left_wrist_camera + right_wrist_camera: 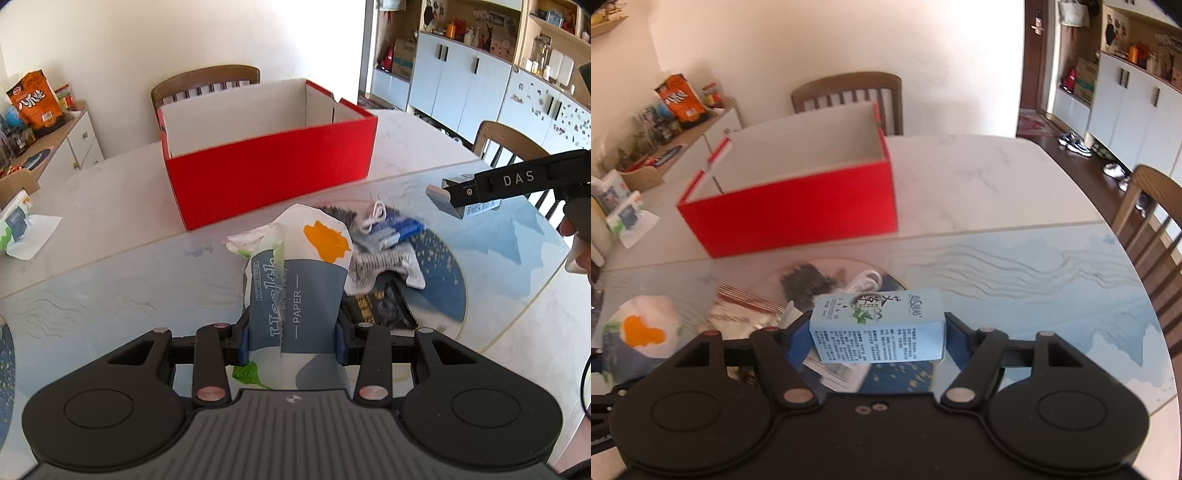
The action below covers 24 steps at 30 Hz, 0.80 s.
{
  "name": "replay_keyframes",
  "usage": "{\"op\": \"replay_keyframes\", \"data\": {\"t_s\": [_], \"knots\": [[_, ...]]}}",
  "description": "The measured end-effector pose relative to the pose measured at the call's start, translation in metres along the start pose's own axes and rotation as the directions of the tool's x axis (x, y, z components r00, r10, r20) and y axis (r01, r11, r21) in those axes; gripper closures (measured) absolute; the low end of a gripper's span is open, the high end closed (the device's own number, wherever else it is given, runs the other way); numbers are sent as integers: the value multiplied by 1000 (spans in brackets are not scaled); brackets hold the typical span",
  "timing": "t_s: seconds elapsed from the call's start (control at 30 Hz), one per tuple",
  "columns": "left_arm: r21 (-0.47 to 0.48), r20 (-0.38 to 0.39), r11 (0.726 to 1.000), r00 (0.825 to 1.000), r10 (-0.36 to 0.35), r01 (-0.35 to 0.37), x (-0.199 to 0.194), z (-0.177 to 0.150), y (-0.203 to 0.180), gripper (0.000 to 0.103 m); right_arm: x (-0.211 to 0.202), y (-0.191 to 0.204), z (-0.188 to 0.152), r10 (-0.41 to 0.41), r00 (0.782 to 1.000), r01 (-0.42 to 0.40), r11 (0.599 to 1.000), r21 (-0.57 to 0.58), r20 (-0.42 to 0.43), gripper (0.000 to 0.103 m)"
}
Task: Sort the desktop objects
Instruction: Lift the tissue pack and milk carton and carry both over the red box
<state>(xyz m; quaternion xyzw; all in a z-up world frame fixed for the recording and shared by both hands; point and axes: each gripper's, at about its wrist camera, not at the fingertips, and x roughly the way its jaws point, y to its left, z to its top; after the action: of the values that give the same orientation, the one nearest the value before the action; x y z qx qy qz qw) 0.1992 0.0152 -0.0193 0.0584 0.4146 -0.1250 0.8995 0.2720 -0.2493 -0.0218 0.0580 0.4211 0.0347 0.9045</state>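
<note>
My left gripper (291,341) is shut on a soft tissue pack (299,273), white and grey-blue with an orange patch, held above the table. The same pack (642,332) shows at the lower left of the right wrist view. My right gripper (873,338) is shut on a light blue carton (877,326) with Chinese print, held crosswise between the blue pads. In the left wrist view the right gripper (456,194) comes in from the right with the carton (480,208) in it. An open red box (269,162) with a white inside stands ahead; the red box (798,206) looks empty.
A pile lies on the blue round mat (439,273): a white cable (375,216), a grey cloth (384,264), a dark packet (376,306) and a blue item (399,227). Another tissue pack (14,225) lies far left. Wooden chairs (207,79) ring the marble table (979,177).
</note>
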Motion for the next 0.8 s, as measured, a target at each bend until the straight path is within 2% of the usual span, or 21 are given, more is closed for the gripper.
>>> {"op": "replay_keyframes", "data": {"t_s": [0.3, 0.5, 0.8], "knots": [[9, 60, 1000, 998, 12, -13, -10, 31, 5, 64, -14, 13, 27, 62, 998, -61, 998, -33, 17, 32], [13, 97, 999, 995, 28, -29, -11, 58, 15, 64, -21, 21, 44, 81, 996, -77, 994, -81, 44, 32], [22, 110, 999, 993, 31, -33, -3, 93, 27, 64, -18, 30, 75, 92, 993, -84, 990, -117, 67, 32]]}}
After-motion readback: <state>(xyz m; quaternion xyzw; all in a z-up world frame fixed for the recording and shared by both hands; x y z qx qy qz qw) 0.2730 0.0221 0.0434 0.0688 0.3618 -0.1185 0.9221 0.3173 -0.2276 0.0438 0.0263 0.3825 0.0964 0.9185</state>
